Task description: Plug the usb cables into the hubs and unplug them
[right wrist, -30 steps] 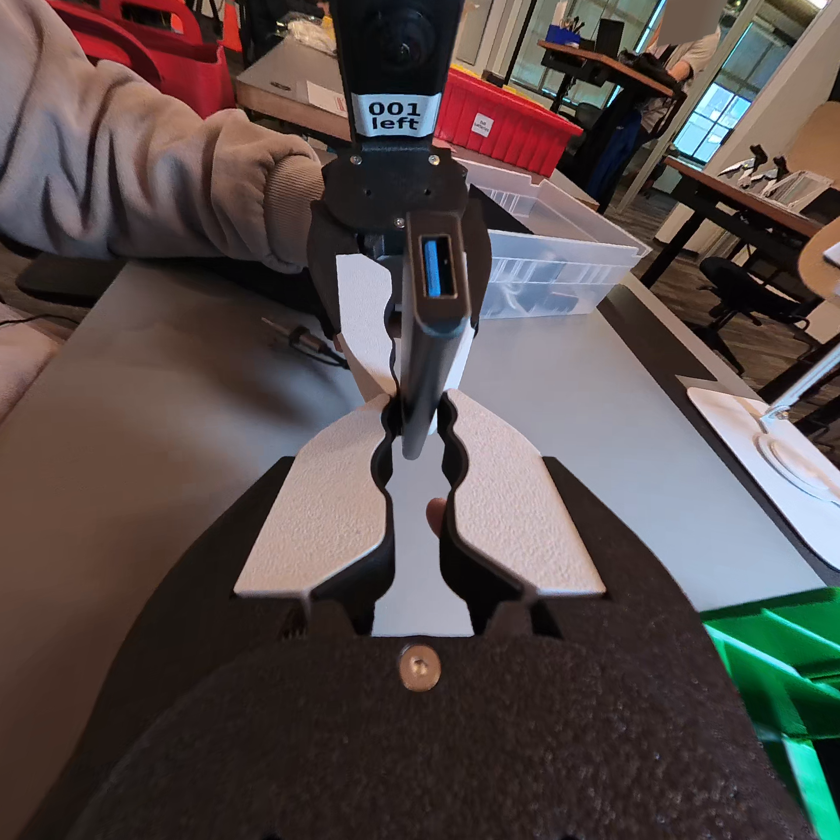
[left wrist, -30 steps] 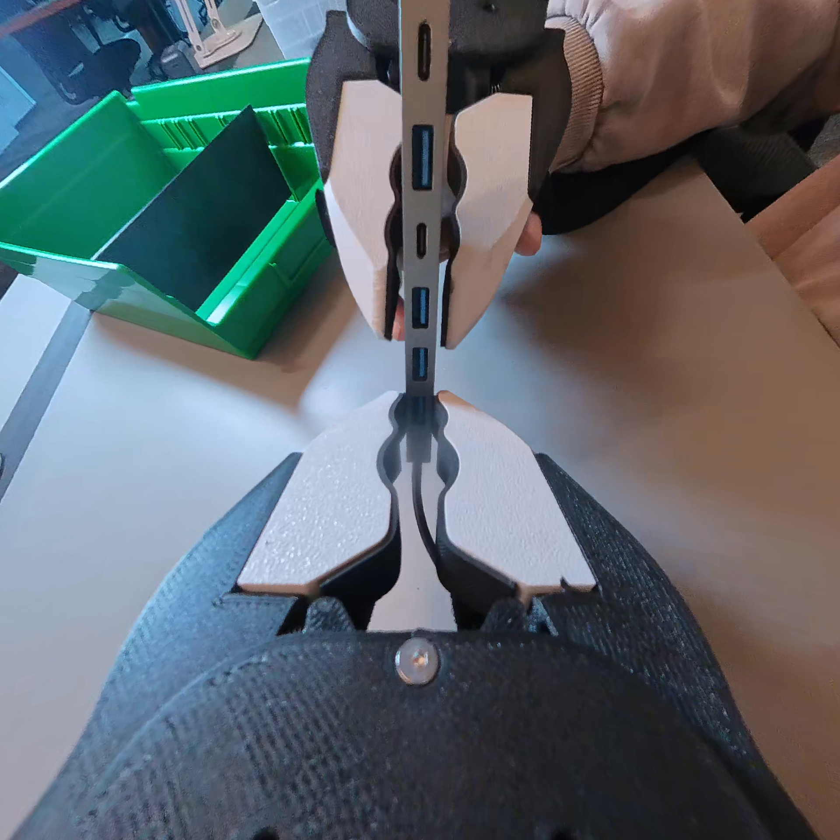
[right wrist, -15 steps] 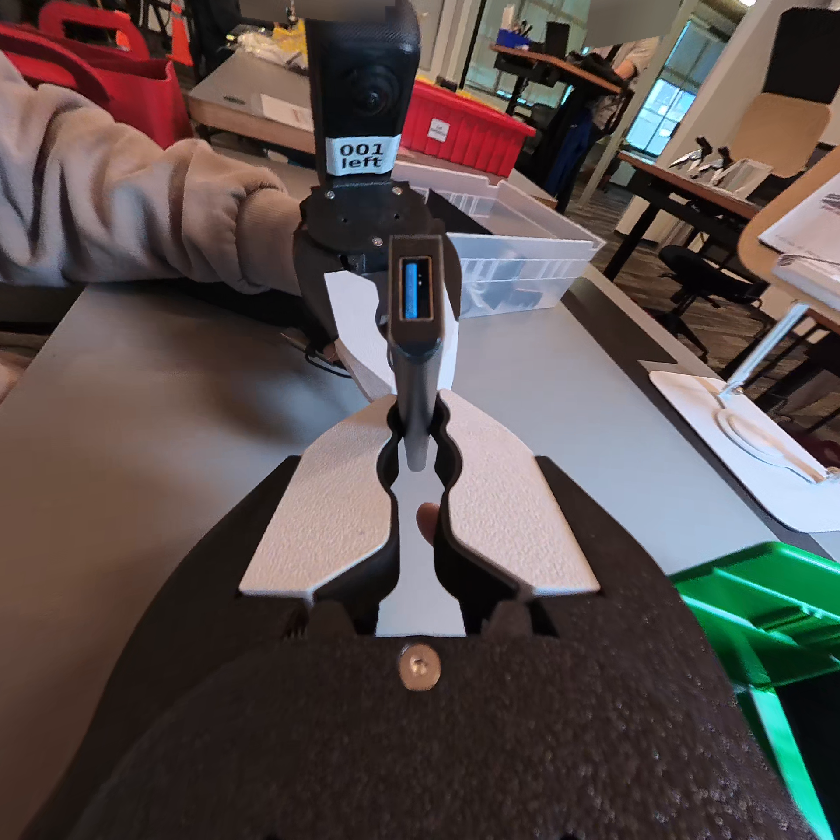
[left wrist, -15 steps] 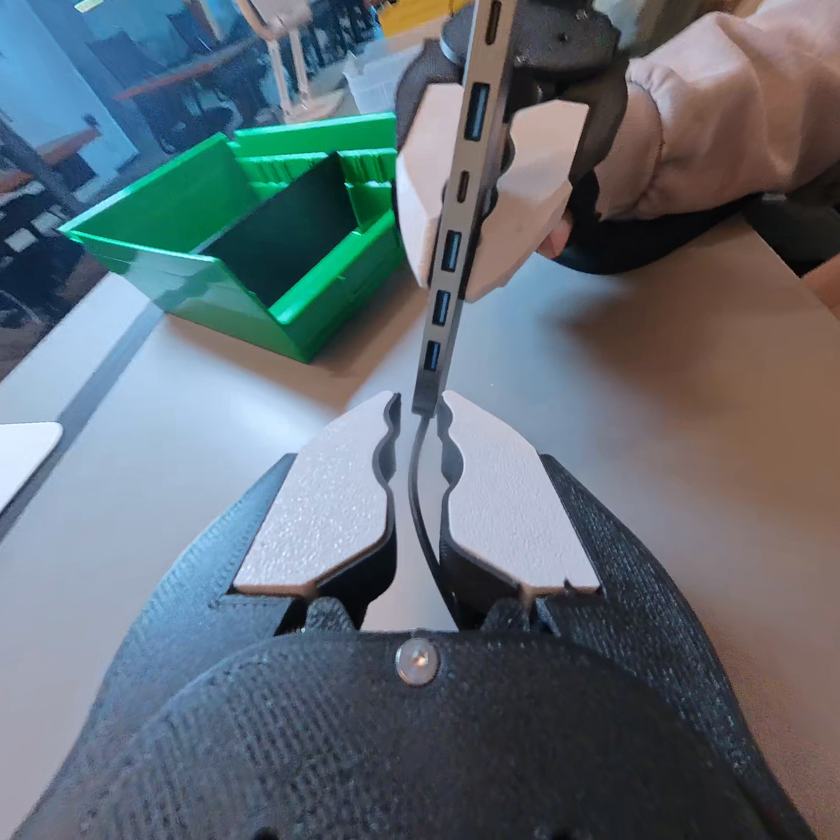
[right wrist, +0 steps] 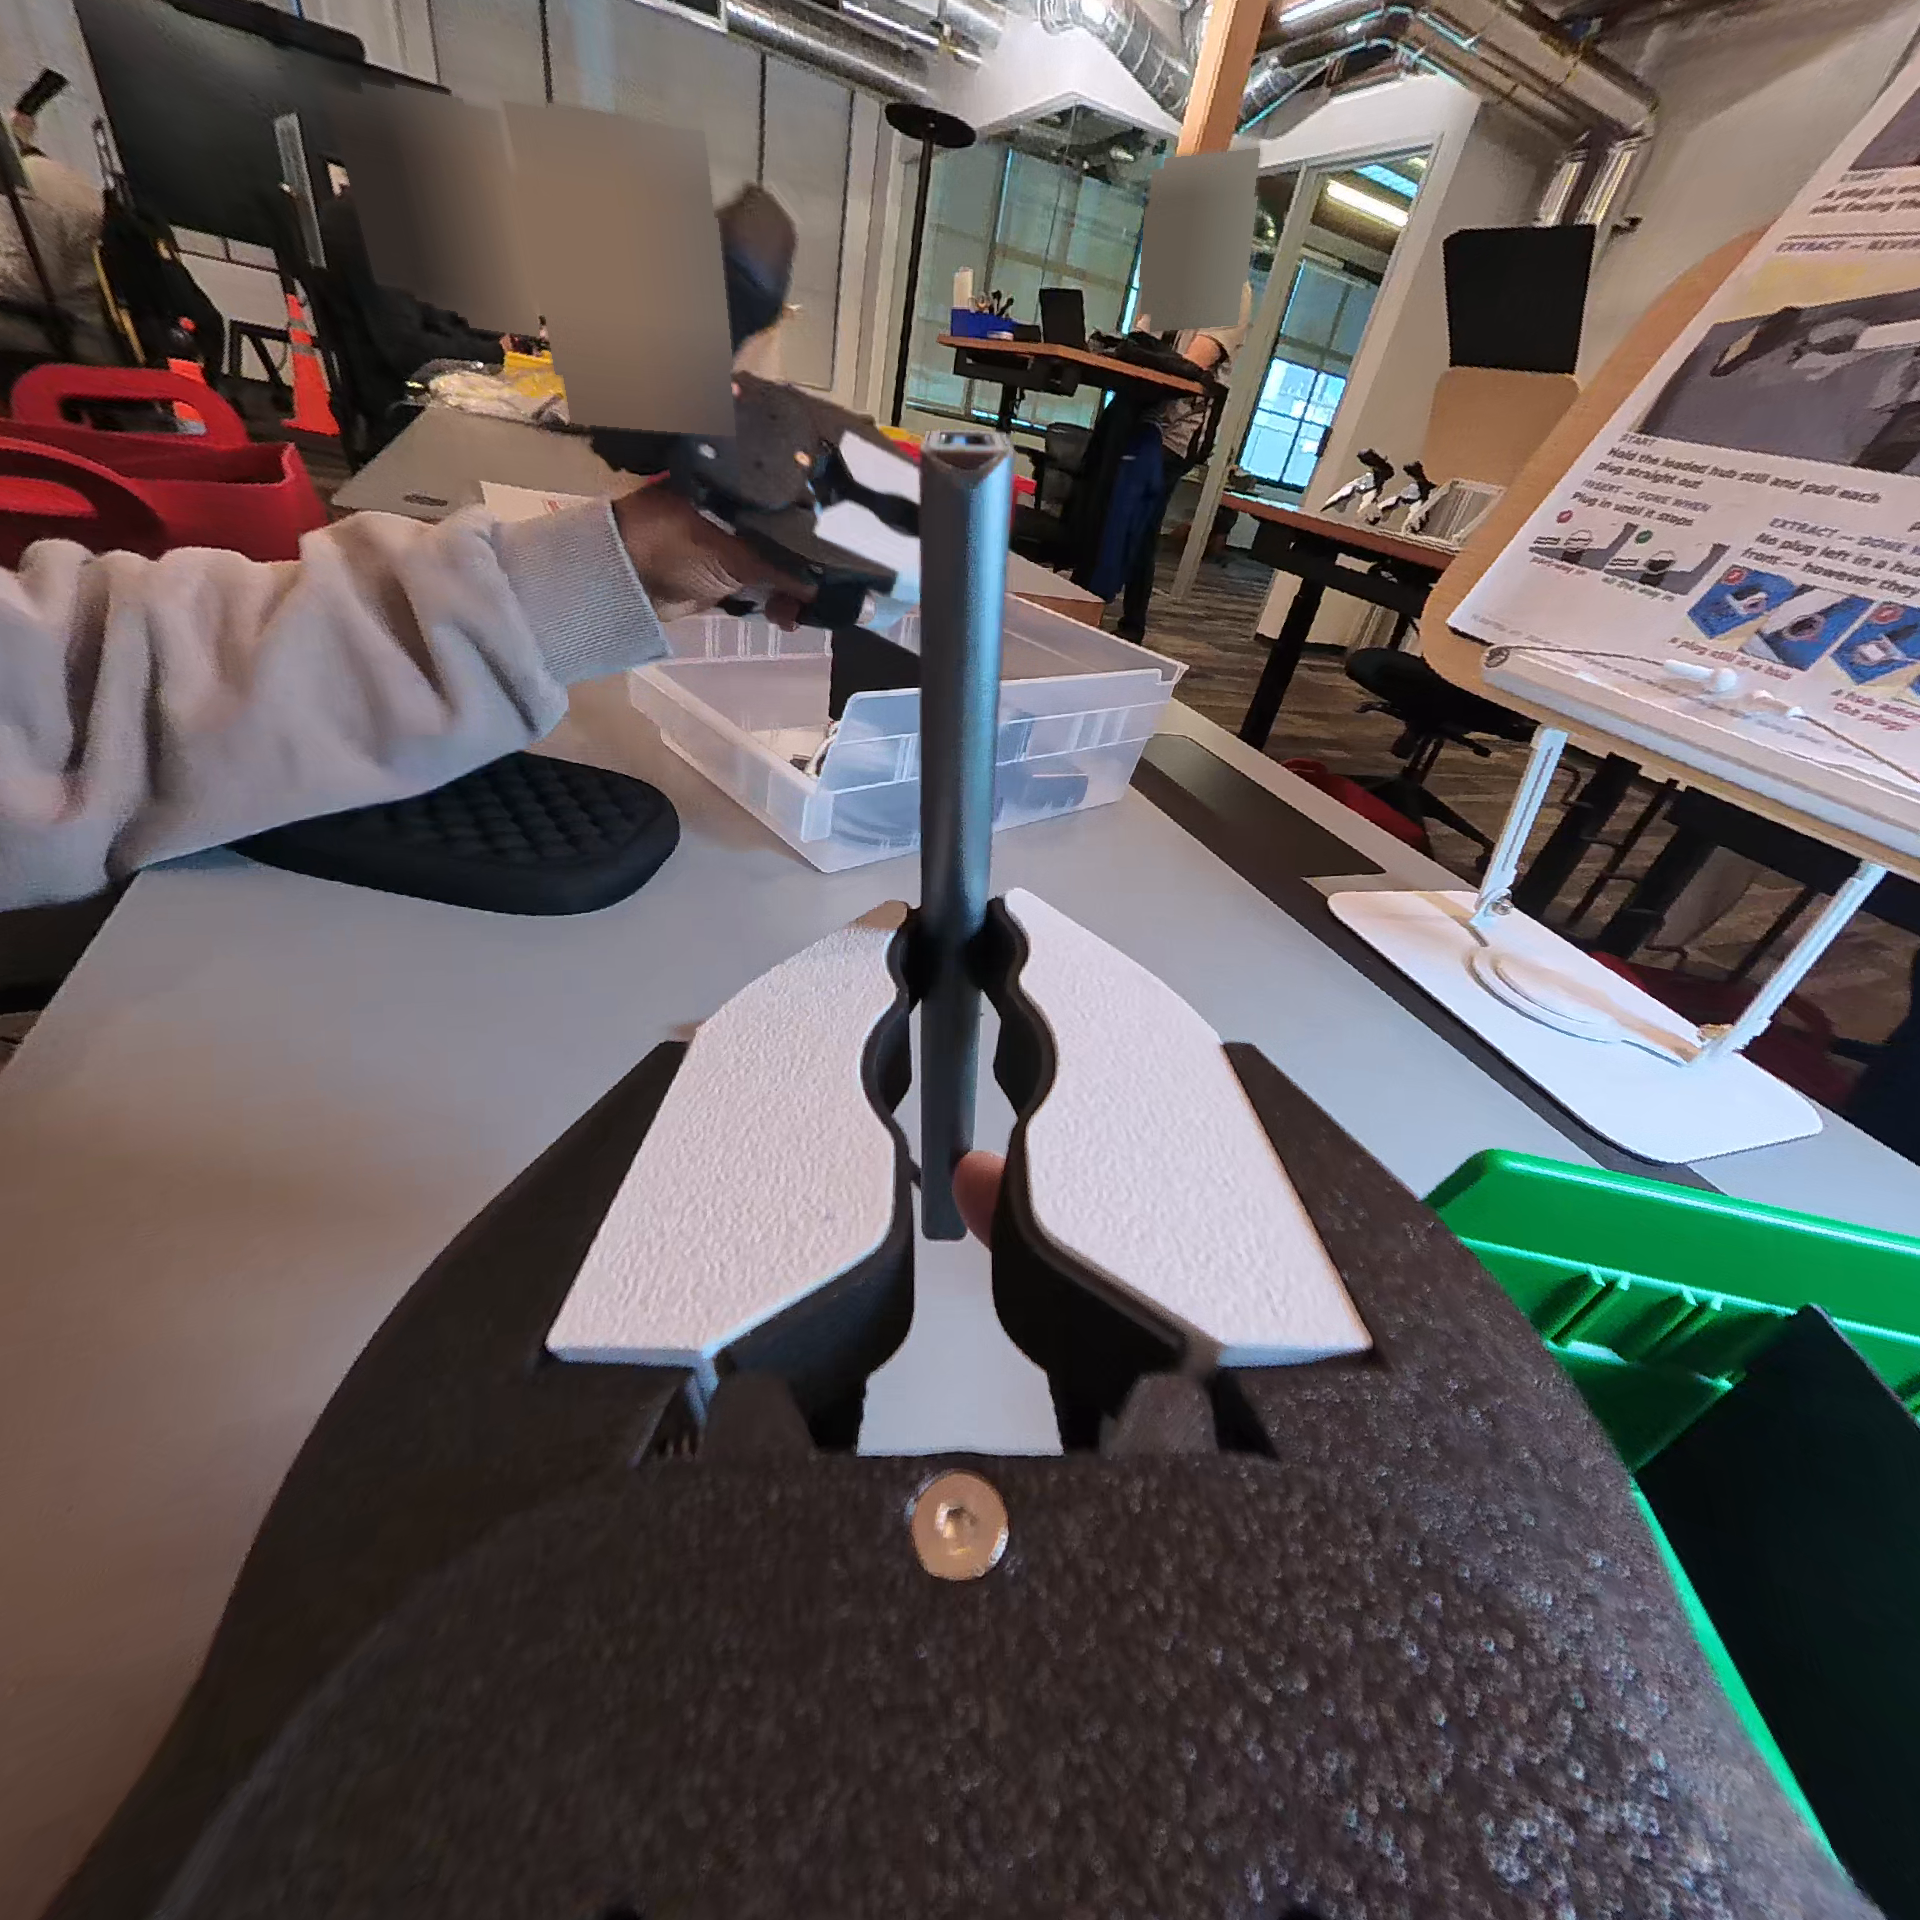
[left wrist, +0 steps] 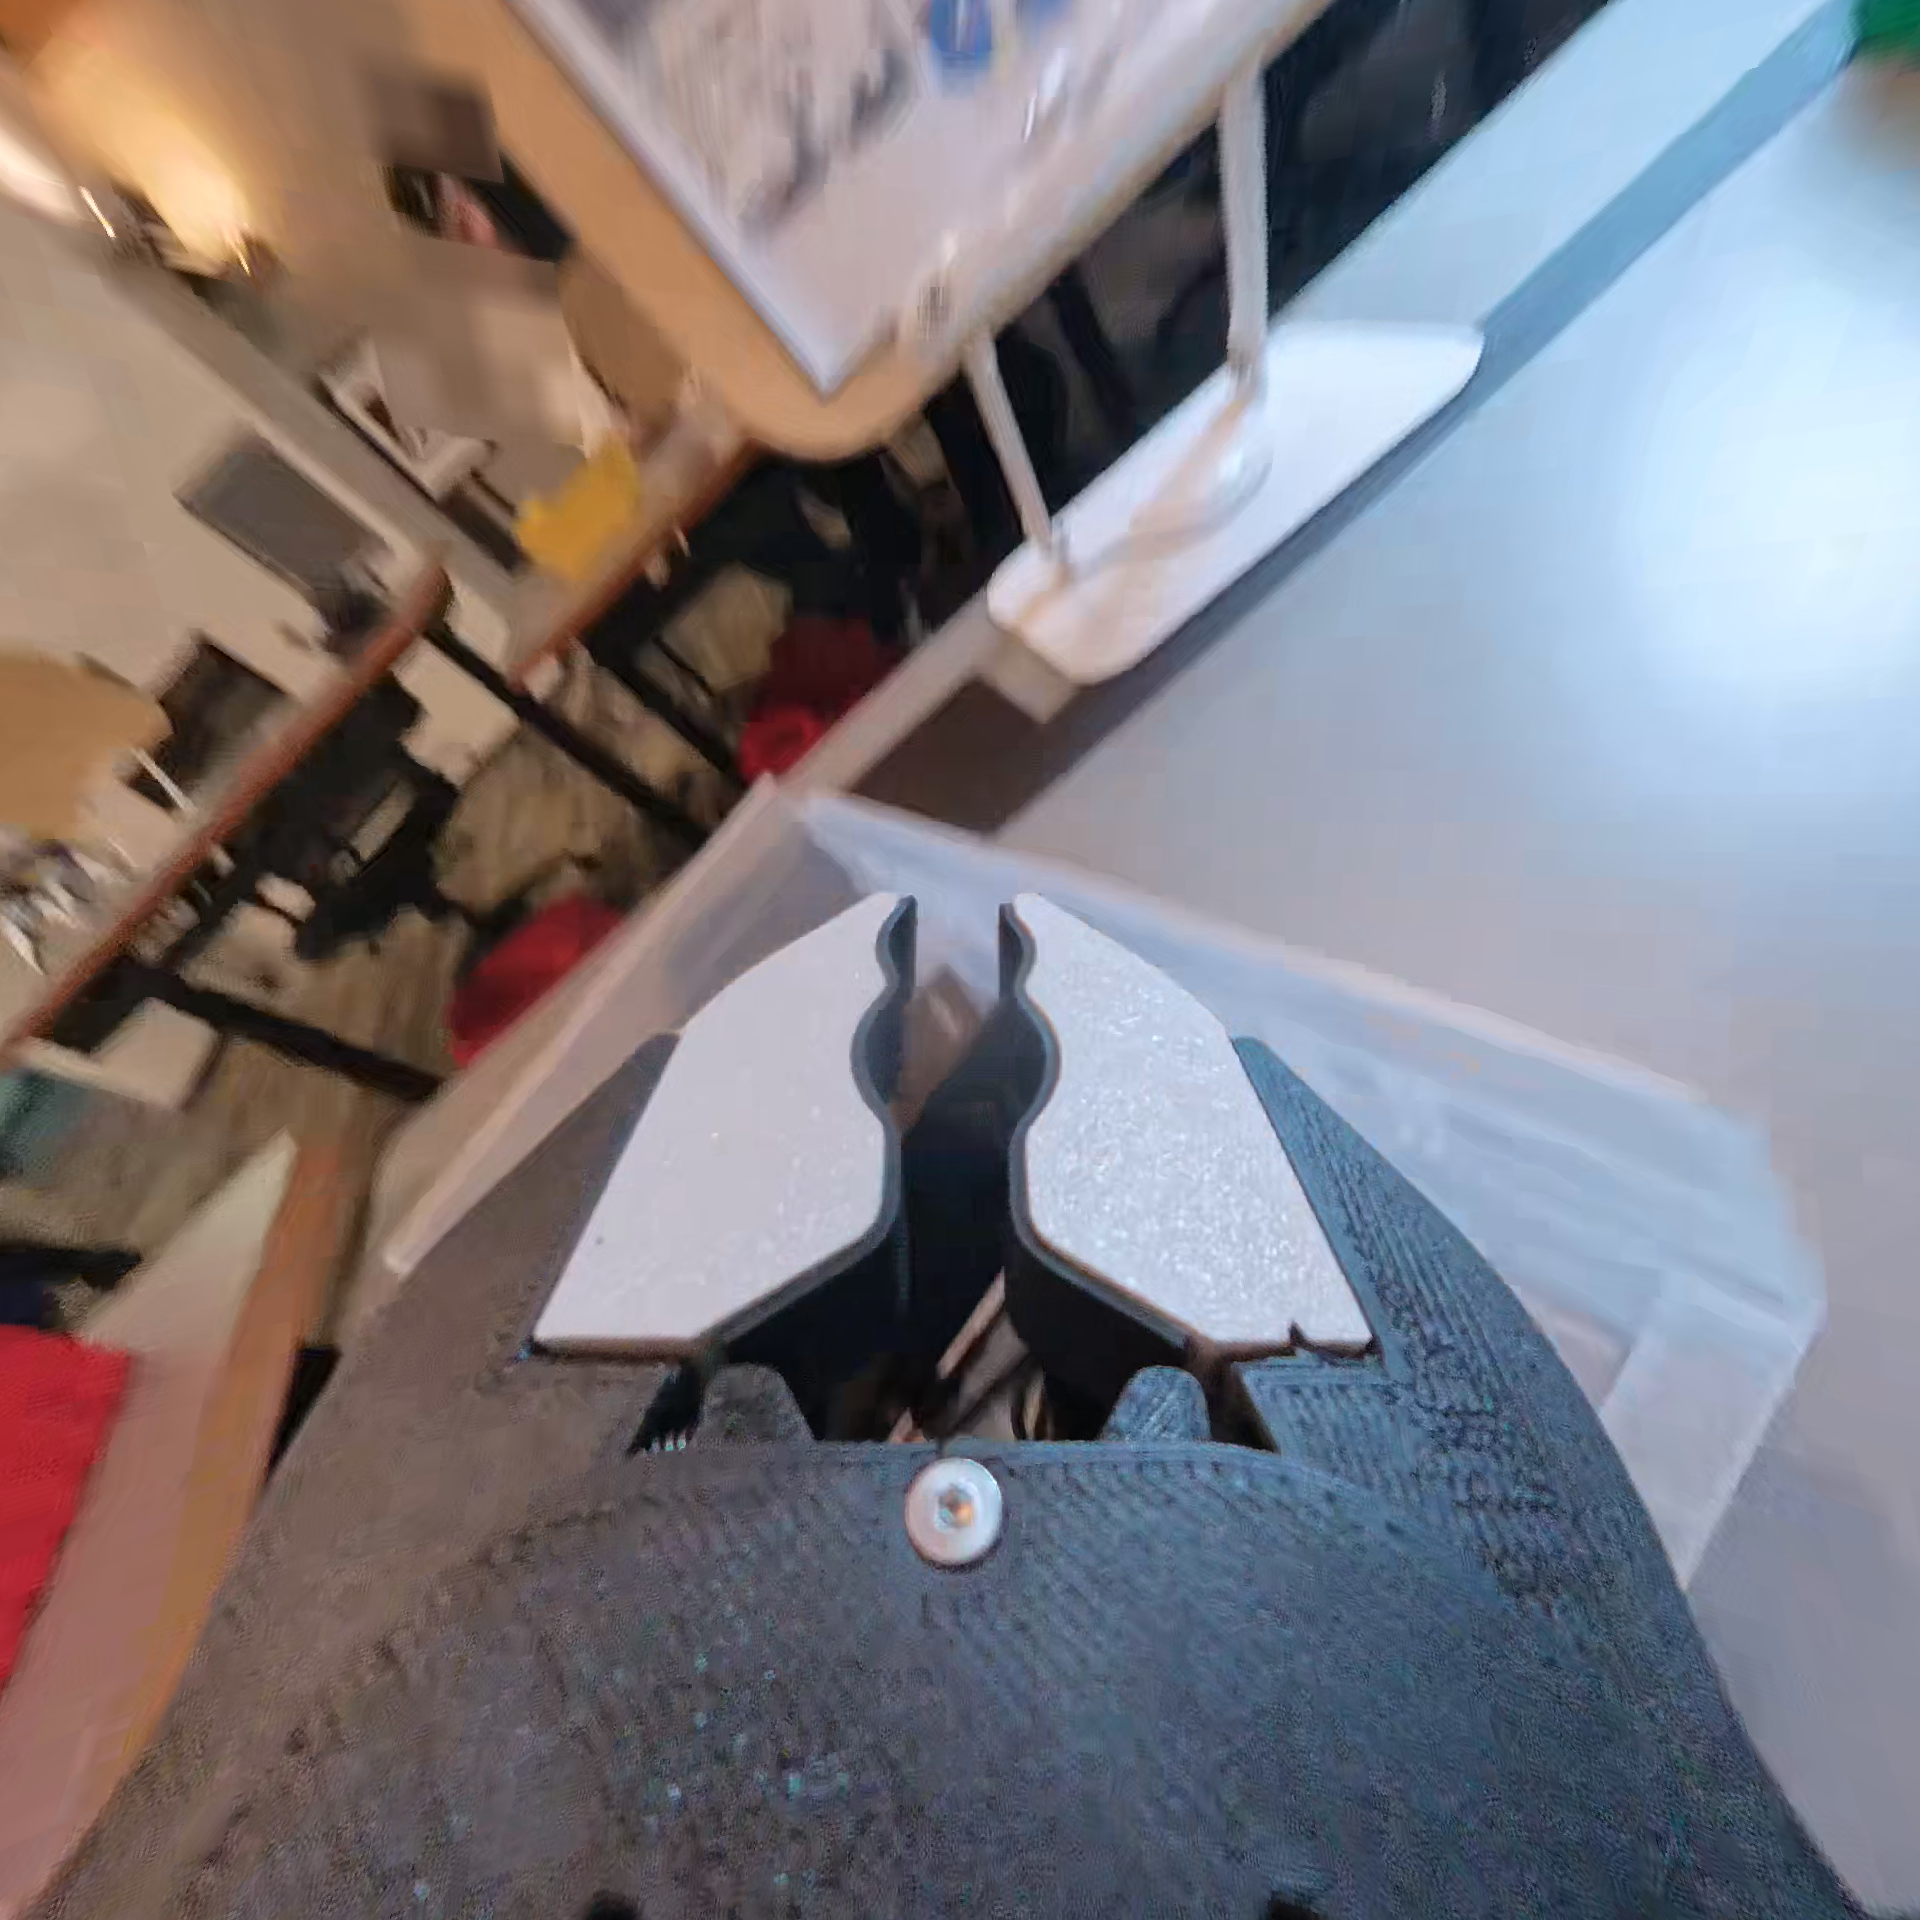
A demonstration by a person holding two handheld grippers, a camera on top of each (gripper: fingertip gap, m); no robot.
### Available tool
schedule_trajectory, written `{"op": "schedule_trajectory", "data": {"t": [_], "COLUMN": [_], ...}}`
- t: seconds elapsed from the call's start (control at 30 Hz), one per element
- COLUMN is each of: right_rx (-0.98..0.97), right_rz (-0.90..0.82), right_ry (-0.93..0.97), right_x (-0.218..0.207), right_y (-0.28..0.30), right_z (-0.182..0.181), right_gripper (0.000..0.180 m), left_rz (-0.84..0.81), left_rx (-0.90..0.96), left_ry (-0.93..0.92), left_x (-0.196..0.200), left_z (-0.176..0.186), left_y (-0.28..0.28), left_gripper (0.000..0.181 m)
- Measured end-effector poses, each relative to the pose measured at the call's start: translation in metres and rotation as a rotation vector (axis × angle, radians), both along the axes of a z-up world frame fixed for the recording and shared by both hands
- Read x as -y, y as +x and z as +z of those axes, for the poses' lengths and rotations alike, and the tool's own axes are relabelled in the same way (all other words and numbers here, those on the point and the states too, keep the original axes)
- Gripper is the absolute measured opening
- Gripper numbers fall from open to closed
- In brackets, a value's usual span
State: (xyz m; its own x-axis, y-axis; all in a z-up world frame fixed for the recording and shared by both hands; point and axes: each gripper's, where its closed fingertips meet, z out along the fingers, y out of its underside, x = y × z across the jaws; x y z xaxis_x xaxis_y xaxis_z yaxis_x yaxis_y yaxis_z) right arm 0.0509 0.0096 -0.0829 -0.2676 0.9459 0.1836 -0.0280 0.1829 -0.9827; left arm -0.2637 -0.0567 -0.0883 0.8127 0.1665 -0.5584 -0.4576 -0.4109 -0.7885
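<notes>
smooth grey table (right wrist: 364, 1039); right gripper (right wrist: 956, 914) jaws clamp slim metal hub (right wrist: 961, 727); left gripper (left wrist: 956, 914) jaws slightly apart.

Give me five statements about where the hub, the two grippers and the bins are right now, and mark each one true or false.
1. The right gripper is shut on the grey hub. True.
2. The hub stands roughly upright. True.
3. The left gripper grips the hub's top end. False: it is over the clear bin, apart from the hub, with a gap between its fingers.
4. The green bin sits beside the right gripper, on the table. True.
5. The black padded rest lies inside the clear bin. False: it lies on the table beside it, under the sleeve.
</notes>
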Motion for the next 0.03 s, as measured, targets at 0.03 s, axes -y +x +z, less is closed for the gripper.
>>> {"op": "schedule_trajectory", "data": {"t": [0.03], "right_rx": [-0.001], "right_rz": [0.002], "right_ry": [0.003], "right_x": [0.0009], "right_y": [0.0001], "right_z": [0.0002], "right_gripper": [0.011], "left_rz": [0.025], "left_rx": [0.058], "left_ry": [-0.059], "left_x": [0.0065], "left_z": [-0.0147], "left_y": [-0.0105], "left_gripper": [0.018]}}
